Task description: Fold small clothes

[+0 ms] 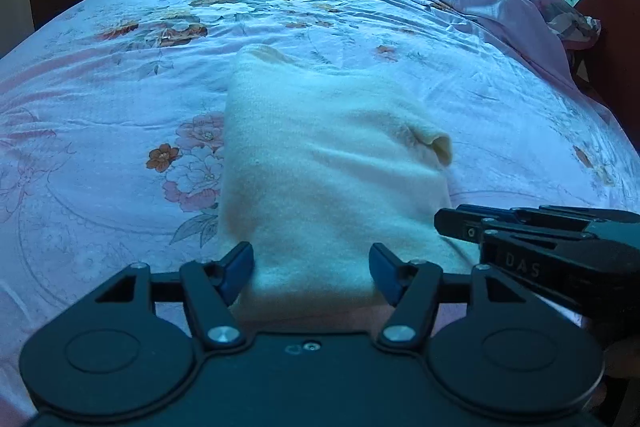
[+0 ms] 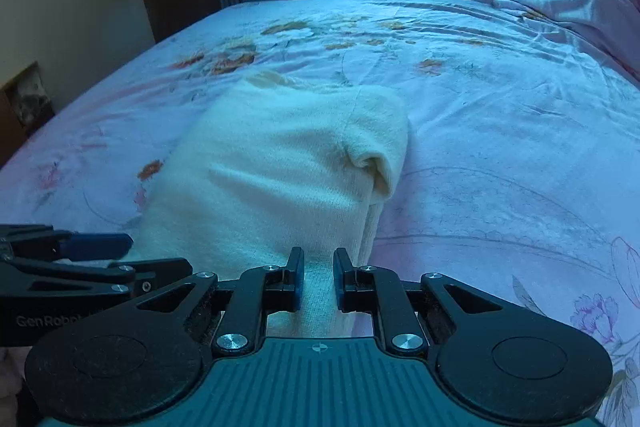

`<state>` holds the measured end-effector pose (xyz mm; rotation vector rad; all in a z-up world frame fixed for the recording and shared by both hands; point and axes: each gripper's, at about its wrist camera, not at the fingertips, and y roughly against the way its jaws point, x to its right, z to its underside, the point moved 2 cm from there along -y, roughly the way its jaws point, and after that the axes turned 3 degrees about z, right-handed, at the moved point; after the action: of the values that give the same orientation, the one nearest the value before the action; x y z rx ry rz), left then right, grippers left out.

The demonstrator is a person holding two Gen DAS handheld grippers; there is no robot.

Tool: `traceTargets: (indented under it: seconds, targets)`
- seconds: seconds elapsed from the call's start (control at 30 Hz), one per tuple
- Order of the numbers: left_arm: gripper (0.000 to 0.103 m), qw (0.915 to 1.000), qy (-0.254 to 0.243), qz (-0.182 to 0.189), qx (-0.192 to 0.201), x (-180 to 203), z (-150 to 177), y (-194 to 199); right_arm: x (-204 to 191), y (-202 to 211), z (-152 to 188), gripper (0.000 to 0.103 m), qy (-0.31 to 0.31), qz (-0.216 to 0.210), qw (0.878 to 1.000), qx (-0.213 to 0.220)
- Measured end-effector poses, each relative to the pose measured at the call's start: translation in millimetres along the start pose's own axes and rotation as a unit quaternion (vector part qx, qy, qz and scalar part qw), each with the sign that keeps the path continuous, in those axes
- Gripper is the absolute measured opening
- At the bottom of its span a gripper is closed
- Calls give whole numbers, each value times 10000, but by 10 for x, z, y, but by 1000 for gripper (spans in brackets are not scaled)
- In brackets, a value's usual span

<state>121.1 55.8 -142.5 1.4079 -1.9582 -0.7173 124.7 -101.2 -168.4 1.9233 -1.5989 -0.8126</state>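
Floral bedsheet [image 1: 100, 107] w/ cream garment [image 1: 320, 155]: left gripper [image 1: 311, 273] fingers apart; right gripper [image 2: 319, 277] clamped on garment.

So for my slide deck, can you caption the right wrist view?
Right tongs part-closed around the near edge of a folded cream garment on a floral bedsheet, left tongs alongside.

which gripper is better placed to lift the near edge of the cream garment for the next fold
Right, probably. The right gripper has its fingers close on either side of the cream garment near edge. The left gripper stands wide open.
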Motion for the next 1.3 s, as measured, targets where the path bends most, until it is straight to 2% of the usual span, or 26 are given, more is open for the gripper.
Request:
traceTargets:
  seconds: [0.07,0.17,0.2,0.23,0.27,0.3,0.4,0.47,0.53,0.67,0.73,0.8,0.9,1.03,1.17,1.3]
  targets:
    - [63,10000,62,5,75,40,-17,126,39,195,5,14,-184,-135,9997,133]
    - [71,9997,103,-38,204,125,-44,320,92,432,36,18,-311,-217,9990,216]
    - [75,9996,91,-36,274,160,-52,389,117,525,47,31,-381,-232,9987,249]
    - [82,9994,63,-48,347,196,-57,456,141,619,66,48,-451,-259,9982,314]
    - [84,9990,28,-60,432,252,-71,530,164,695,86,55,-498,-283,9976,380]
    - [86,9987,-9,-61,513,296,-75,605,185,812,110,58,-527,-301,9970,480]
    - [92,9976,-141,-101,669,425,-76,808,209,1067,150,58,-558,-324,9957,659]
    - [94,9966,-129,-278,760,492,-75,938,230,1241,179,62,-630,-401,9943,756]
    - [97,9947,-13,-571,858,538,-63,1062,231,1413,205,83,-683,-413,9933,838]
    - [99,9880,453,-1071,1017,551,-24,1316,181,1716,256,88,-594,-509,9918,1015]
    - [100,9854,458,-1182,1135,568,20,1434,150,1869,306,98,-549,-546,9912,1071]
    - [100,9841,340,-1178,1283,613,79,1567,115,2001,353,102,-503,-625,9903,1138]
    - [100,9823,318,-1076,1500,677,177,1771,59,2170,402,103,-480,-778,9889,1171]
    - [100,9814,479,-1114,1485,748,221,1948,-5,2429,406,103,-534,-951,9849,1342]
    - [100,9811,256,-1296,1414,855,228,2010,-90,2611,314,103,-378,-749,9870,1368]
    - [100,9771,182,-1589,1403,953,270,2060,-136,2769,287,103,-57,-314,9876,1539]
